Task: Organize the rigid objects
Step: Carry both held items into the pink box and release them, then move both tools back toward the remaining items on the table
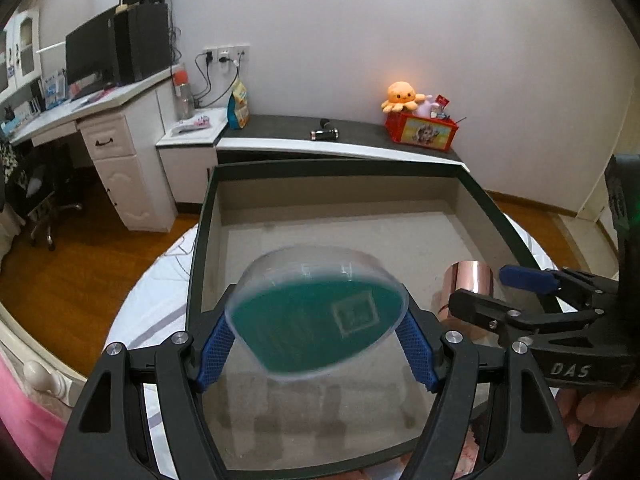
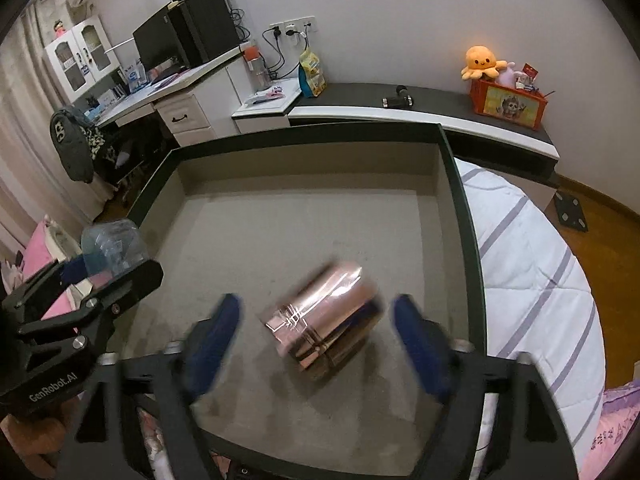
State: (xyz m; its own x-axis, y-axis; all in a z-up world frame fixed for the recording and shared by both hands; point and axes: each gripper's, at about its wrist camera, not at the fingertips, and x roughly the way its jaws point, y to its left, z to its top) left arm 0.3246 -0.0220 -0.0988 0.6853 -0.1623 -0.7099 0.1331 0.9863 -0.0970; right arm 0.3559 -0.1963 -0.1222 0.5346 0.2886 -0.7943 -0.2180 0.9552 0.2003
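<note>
Two tools over one tray (image 1: pixel 200 248): left (image 1: pixel 316 340) clamping one clear tub (image 1: pixel 320 320), right (image 2: pixel 316 340) open (one copper can (image 2: pixel 324 320) loose).

The copper-coloured can (image 2: pixel 324 320) and the blue fingers (image 2: pixel 416 344) beside it are smeared by motion blur. The label (image 1: pixel 356 312) on the round container (image 1: pixel 320 312) is unreadable.

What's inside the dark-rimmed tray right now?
Inside the dark-rimmed tray, only a copper-coloured cylinder shows, blurred, on the grey floor, between the open right tongs. The clear round container in the left tongs covers part of the floor.
</note>
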